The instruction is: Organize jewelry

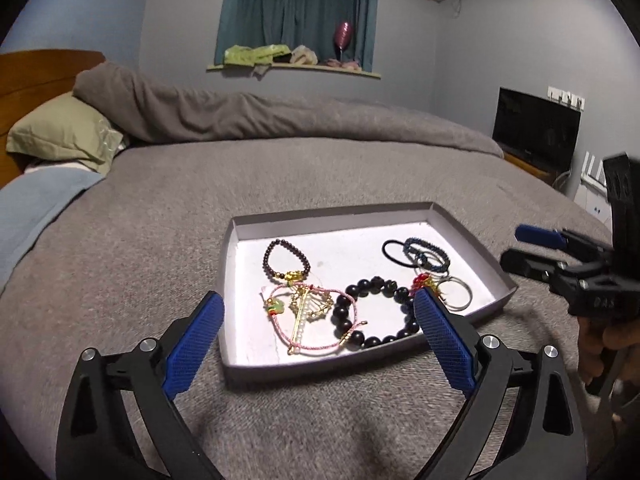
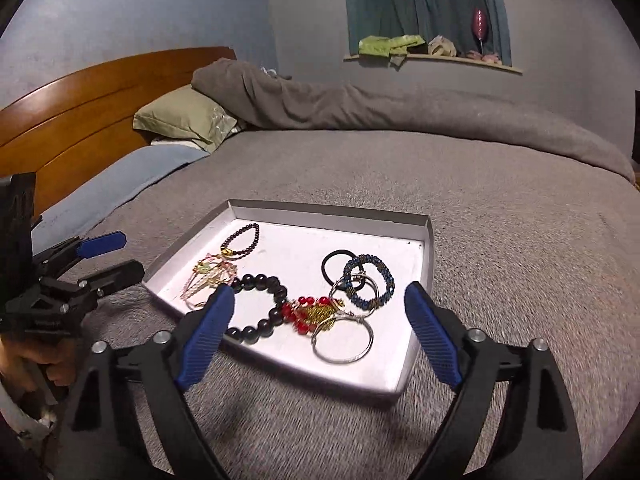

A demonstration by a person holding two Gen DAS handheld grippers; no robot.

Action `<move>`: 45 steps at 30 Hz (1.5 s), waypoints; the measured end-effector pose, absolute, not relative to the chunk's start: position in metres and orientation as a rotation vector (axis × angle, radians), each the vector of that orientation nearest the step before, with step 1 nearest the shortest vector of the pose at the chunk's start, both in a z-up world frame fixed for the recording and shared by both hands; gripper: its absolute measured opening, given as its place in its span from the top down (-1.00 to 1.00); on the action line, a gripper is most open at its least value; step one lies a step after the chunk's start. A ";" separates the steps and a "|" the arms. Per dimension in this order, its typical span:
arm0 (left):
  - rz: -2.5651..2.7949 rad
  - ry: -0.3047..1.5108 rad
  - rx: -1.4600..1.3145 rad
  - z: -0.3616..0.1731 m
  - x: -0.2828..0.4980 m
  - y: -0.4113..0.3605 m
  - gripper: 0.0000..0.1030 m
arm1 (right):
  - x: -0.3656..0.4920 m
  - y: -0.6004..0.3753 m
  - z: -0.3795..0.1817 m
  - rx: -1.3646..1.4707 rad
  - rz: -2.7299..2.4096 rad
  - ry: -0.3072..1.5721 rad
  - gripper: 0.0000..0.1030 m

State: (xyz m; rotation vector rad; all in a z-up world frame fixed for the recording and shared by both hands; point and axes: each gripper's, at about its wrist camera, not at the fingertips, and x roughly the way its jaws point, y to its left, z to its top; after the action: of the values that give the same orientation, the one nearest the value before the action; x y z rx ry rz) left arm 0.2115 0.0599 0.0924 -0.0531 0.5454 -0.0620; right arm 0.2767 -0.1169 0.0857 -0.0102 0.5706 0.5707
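Observation:
A shallow white tray (image 1: 256, 364) (image 2: 426, 280) lies on the grey bed cover and holds several pieces of jewelry. Among them are a dark bead bracelet (image 1: 374, 310) (image 2: 260, 306), a small maroon bead bracelet (image 1: 286, 260) (image 2: 240, 240), a pink cord bracelet with gold charms (image 1: 308, 320), silver rings (image 2: 342, 340) and a blue beaded ring (image 2: 370, 280). My left gripper (image 1: 318, 322) hovers open at the tray's near edge, nothing between its blue pads. My right gripper (image 2: 320, 312) is open too, short of the tray, and empty.
A rolled grey duvet (image 1: 240, 116) and a green pillow (image 1: 64, 136) lie at the far side of the bed, before a wooden headboard (image 2: 80, 108). A dark screen (image 1: 536, 128) stands at the right. A hand (image 2: 44, 360) holds the left gripper.

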 end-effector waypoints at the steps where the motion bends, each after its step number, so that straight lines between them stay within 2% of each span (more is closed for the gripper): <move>1: -0.058 0.537 -0.059 0.094 0.208 0.060 -0.87 | 0.270 -0.118 0.086 -0.009 0.567 0.561 -0.74; 6: -0.041 0.521 -0.054 0.093 0.190 0.057 -0.87 | 0.244 -0.125 0.084 0.008 0.554 0.515 -0.89; 28: -0.031 0.506 -0.078 0.044 0.158 0.045 -0.90 | 0.190 -0.135 0.046 0.020 0.512 0.452 -0.89; 45: -0.019 0.476 -0.122 0.043 0.152 0.054 -0.90 | 0.182 -0.143 0.047 0.034 0.489 0.421 -0.89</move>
State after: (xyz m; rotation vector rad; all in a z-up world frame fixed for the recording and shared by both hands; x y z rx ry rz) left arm 0.1520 0.0536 0.0427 -0.1216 0.4757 -0.0191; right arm 0.1821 -0.1430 0.0473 0.0339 0.4209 0.4893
